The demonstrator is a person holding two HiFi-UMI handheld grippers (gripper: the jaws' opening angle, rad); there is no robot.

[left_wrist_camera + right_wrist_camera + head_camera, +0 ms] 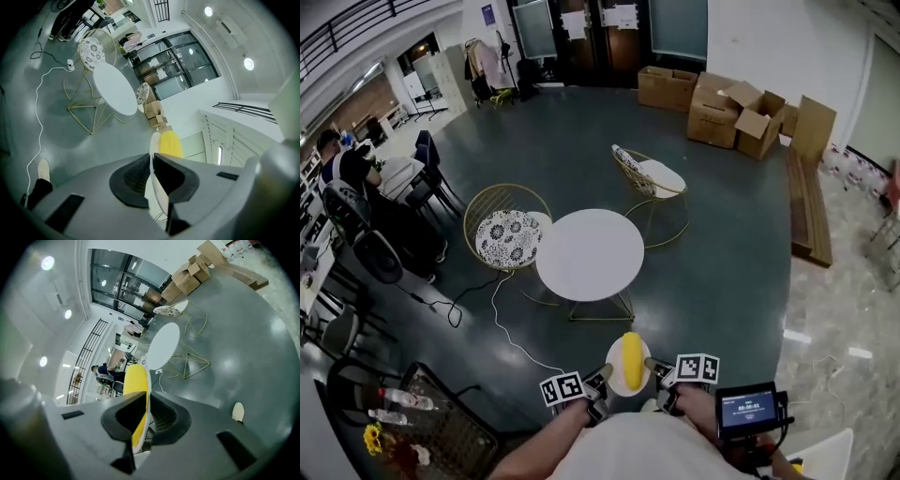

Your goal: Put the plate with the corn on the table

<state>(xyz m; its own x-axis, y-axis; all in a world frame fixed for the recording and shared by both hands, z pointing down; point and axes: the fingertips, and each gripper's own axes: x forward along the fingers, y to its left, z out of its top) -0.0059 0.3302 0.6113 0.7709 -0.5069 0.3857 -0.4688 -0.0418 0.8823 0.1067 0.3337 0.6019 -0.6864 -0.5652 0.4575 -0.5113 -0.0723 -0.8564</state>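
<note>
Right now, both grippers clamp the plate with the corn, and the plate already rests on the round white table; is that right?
Not quite: the plate is not on the table yet. The head view shows it held in the air short of the table. The left gripper and right gripper do clamp it, corn on top.

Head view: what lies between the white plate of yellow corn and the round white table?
Bare dark floor and the gold wire legs, per the head view.
</note>
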